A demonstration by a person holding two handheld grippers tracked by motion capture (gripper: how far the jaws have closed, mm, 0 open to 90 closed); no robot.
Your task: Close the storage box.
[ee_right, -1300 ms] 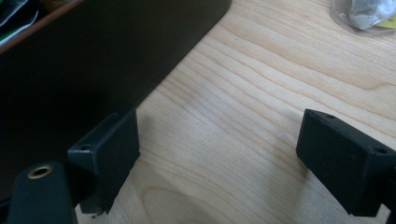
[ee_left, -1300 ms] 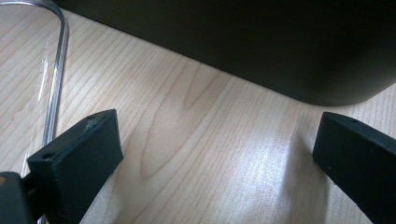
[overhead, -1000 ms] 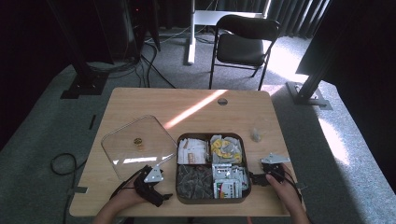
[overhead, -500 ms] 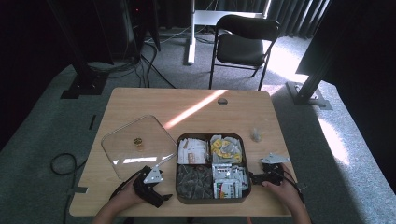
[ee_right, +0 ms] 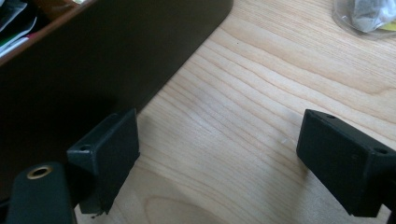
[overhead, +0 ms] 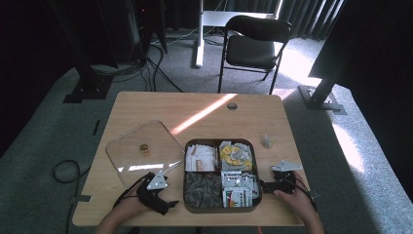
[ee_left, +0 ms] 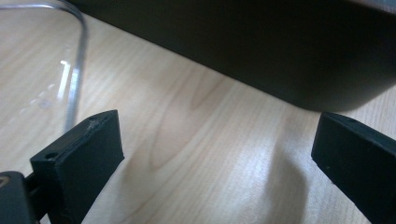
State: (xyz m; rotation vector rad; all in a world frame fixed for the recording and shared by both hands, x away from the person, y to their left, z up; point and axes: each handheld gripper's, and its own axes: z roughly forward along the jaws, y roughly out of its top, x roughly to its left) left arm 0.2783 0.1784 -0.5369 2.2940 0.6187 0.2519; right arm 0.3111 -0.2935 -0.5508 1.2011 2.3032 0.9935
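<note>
Right claw (overhead: 267,185) nearer tray (overhead: 195,207) since

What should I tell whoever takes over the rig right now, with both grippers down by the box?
Left gripper: open, holding nothing, low over the table beside the box's left wall.
Right gripper: open, holding nothing, beside the box's right wall.
Box: dark, four compartments, all holding packets, at the table's near edge between the two grippers.
Clear lid: off, lying flat to the left of the box, a small gold knob at its middle.
Small clear bag: on the table past the box's right side.
Done: lid is off.
Left: probably grip the box from both sides; neither gripper holds it yet.
</note>
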